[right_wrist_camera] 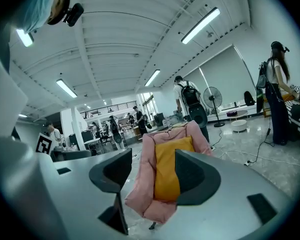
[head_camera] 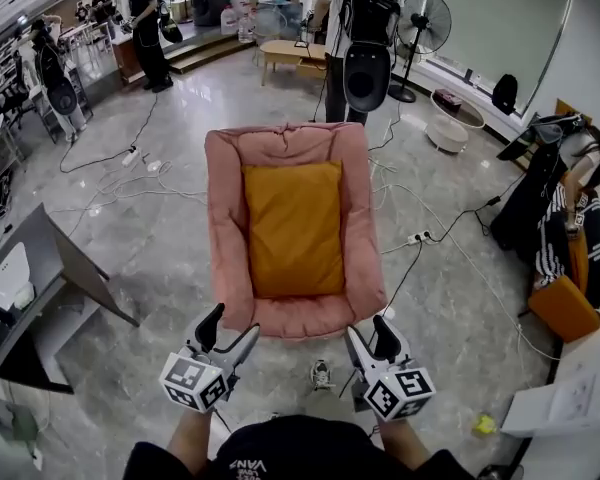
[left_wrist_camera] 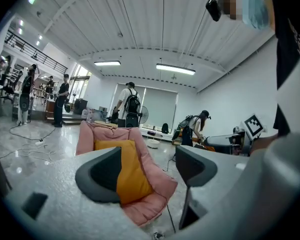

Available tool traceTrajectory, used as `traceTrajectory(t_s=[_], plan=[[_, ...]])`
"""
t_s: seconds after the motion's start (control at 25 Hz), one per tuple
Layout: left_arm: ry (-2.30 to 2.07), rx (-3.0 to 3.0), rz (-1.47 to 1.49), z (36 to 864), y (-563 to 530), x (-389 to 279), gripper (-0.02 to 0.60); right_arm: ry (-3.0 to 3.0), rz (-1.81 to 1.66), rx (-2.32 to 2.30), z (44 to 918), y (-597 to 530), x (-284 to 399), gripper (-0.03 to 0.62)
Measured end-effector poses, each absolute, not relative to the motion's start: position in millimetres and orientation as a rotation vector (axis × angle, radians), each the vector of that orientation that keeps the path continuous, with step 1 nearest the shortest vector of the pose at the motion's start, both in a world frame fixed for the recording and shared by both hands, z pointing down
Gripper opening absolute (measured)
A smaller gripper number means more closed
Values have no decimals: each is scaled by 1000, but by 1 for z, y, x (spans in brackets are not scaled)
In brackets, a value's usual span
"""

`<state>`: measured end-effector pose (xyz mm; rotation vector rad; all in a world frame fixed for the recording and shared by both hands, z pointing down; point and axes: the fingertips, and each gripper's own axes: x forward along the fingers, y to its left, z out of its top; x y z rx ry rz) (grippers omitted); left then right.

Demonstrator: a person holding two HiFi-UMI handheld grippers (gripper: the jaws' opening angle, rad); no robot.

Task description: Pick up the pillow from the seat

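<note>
An orange pillow [head_camera: 291, 228] lies flat in the pink padded seat [head_camera: 225, 230] in the middle of the head view. My left gripper [head_camera: 231, 330] hovers just short of the seat's near left corner, jaws open and empty. Near the right front corner my right gripper [head_camera: 368, 341] is held the same way, open with nothing in it. In the left gripper view the pillow [left_wrist_camera: 130, 169] and seat [left_wrist_camera: 155, 175] show between the jaws of the left gripper [left_wrist_camera: 147, 171]. The right gripper view shows the pillow [right_wrist_camera: 165, 170] and the seat [right_wrist_camera: 143, 184] past the right gripper [right_wrist_camera: 151, 174].
Cables [head_camera: 435, 230] trail over the grey floor beside the seat. A dark slanted stand [head_camera: 50, 268] is at the left, clothes and an orange bag [head_camera: 563, 306] at the right. A person with a backpack [head_camera: 367, 38] stands behind the seat, near a fan [head_camera: 423, 23].
</note>
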<state>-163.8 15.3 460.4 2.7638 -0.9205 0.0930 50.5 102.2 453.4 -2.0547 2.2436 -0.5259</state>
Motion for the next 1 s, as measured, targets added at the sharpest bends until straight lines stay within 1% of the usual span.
traceTrajectory(t_s=[0.16, 0.64, 1.0], plan=[[-970, 2753, 82, 457, -15, -132, 334, 2275, -538, -2032, 455, 65, 87, 255], [-1247, 2636, 67, 461, -84, -67, 334, 2477, -554, -1845, 464, -41, 175, 255], [-1368, 2567, 82, 465, -107, -64, 334, 2515, -577, -1769, 470, -83, 195, 255]])
